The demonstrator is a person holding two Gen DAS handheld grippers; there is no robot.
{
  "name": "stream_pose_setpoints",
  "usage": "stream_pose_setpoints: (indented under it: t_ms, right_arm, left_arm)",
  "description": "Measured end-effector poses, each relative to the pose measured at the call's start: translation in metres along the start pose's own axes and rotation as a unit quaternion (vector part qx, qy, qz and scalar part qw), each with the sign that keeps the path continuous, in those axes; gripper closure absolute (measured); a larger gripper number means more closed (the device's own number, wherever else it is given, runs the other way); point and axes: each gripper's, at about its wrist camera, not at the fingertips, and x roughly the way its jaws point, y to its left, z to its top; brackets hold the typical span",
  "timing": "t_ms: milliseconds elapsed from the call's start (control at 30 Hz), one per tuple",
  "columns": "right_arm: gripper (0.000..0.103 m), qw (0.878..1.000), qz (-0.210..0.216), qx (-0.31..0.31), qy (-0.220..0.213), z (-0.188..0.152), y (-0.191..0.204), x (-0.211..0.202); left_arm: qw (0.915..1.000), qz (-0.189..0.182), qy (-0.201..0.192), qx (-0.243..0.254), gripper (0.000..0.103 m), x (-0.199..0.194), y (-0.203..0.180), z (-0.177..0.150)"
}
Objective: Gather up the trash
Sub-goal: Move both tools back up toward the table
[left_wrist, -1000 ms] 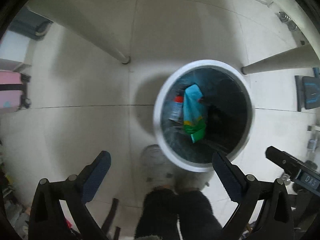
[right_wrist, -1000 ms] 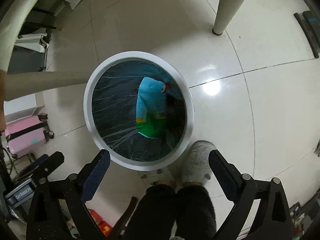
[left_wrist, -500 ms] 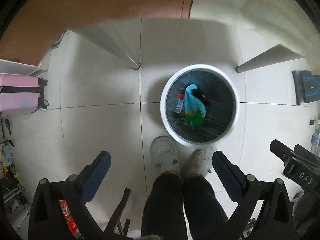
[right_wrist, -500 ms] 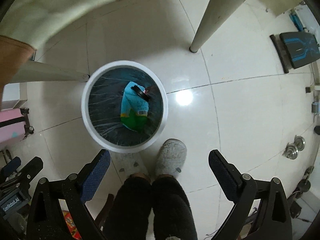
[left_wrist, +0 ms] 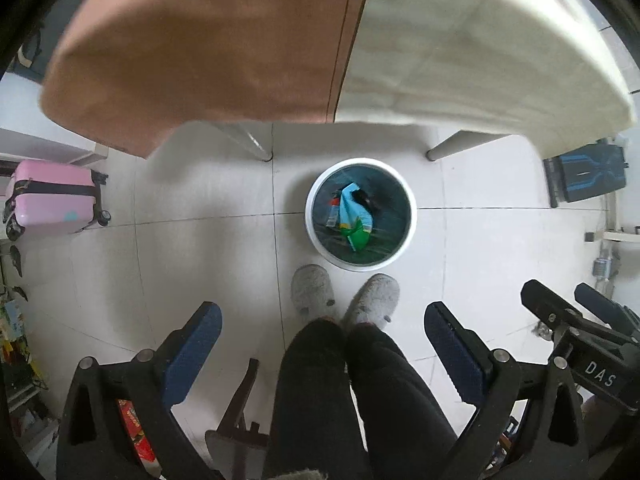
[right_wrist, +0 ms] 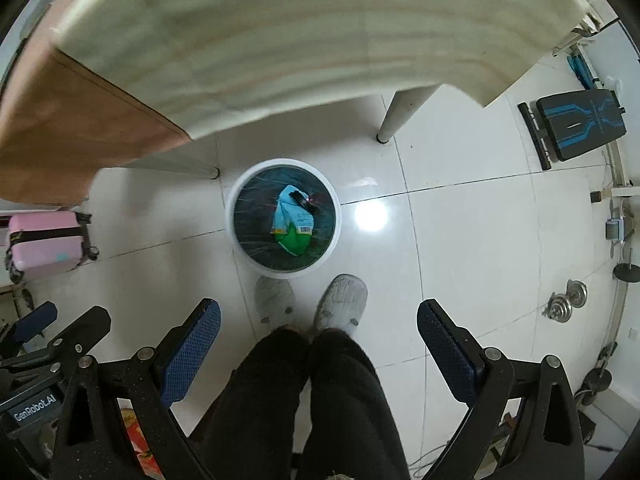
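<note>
both tongs empty above the bin

the left gripper [left_wrist: 322, 334] is spread wide with nothing between its blue pads, and the right gripper [right_wrist: 318, 328] is equally wide and empty. ahead of both, between their fingers and well below them, a white bin [left_wrist: 318, 236] [right_wrist: 336, 232] stands on the tiled floor. inside it lies a blue and green wrapper [left_wrist: 356, 220] [right_wrist: 292, 228] with a dark item on top. the person's grey slippers [left_wrist: 312, 290] [right_wrist: 342, 304] stand just beside the bin, nearer the tongs. a table edge [left_wrist: 460, 60] [right_wrist: 300, 40] lies beyond.
</note>
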Motion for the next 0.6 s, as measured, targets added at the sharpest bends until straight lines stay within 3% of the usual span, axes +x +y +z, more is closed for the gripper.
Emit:
stream_pose_setpoints:
  t_ms: [200, 367, 467, 600]
  right_arm:
    - [0.003, 0.999, 0.021, 0.018, -0.029, -0.001, 0.003, -0.09]
    - [0.003, 0.994, 0.073, 0.051, -0.064, 0.018, -0.003, -0.152]
    - [0.003, 0.988, 0.097, 0.069, -0.094, 0.049, -0.014, -0.189]
    - [0.003, 0.984, 0.099, 0.085, -0.122, 0.106, -0.036, -0.216]
  left_arm:
    - [0.9992, -0.013, -0.038, 0.011, 0.0, -0.071, 0.001, 0.008]
    - [0.9939, -0.011, -0.109, 0.013, 0.0, -0.129, 0.002, 0.036]
    - [0.9886, -0.002, -0.15, 0.015, 0.0, -0.158, -0.004, 0.068]
    - [0.9825, 0.017, -0.185, 0.008, 0.0, -0.183, -0.019, 0.122]
